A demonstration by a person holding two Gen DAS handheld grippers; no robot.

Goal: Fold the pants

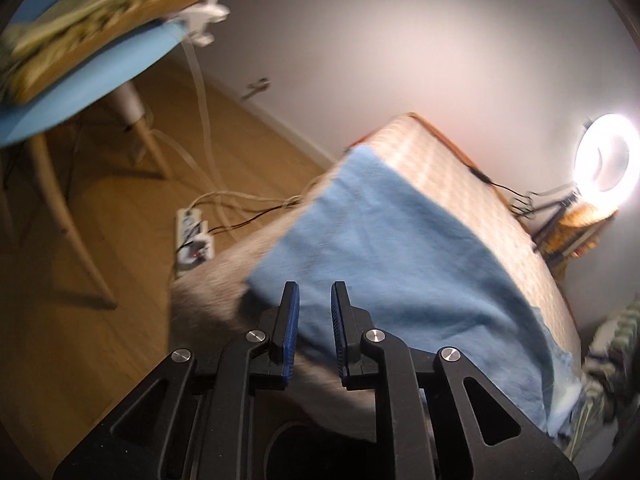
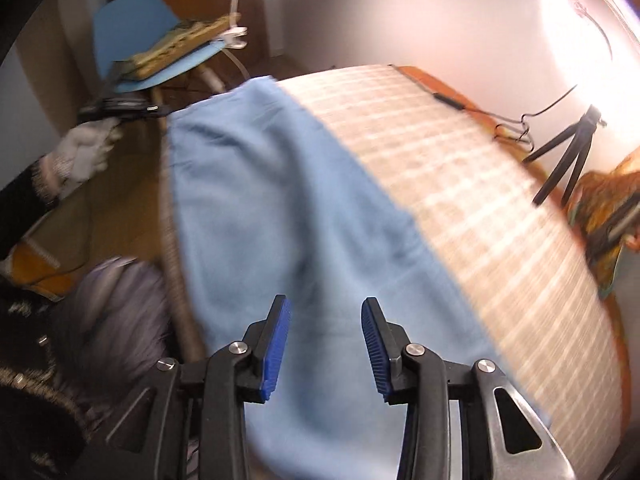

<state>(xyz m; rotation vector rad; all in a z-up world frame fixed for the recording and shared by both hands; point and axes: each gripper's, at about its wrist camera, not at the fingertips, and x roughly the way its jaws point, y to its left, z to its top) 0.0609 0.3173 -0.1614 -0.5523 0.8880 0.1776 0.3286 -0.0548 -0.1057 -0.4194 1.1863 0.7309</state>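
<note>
With both the left gripper [image 1: 314,310] and right gripper [image 2: 326,328] gaping and empty, we hovered over the blue pants [image 2: 288,216] spread along the table [image 2: 460,176] edge, needing matched, square pinches.

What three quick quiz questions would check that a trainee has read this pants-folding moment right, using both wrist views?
1. True or false: the right gripper is shut on the pants.
2. Multiple choice: what do the pants lie on? A) the wooden floor B) the checked table cover C) the blue chair
3. Fill in: the left gripper has its jaws ____, with nothing between them.

Key
1. False: its jaws stand apart above the cloth and grip nothing.
2. B: the pants are spread over the cover, one edge hanging over the table's side.
3. Open.
</note>
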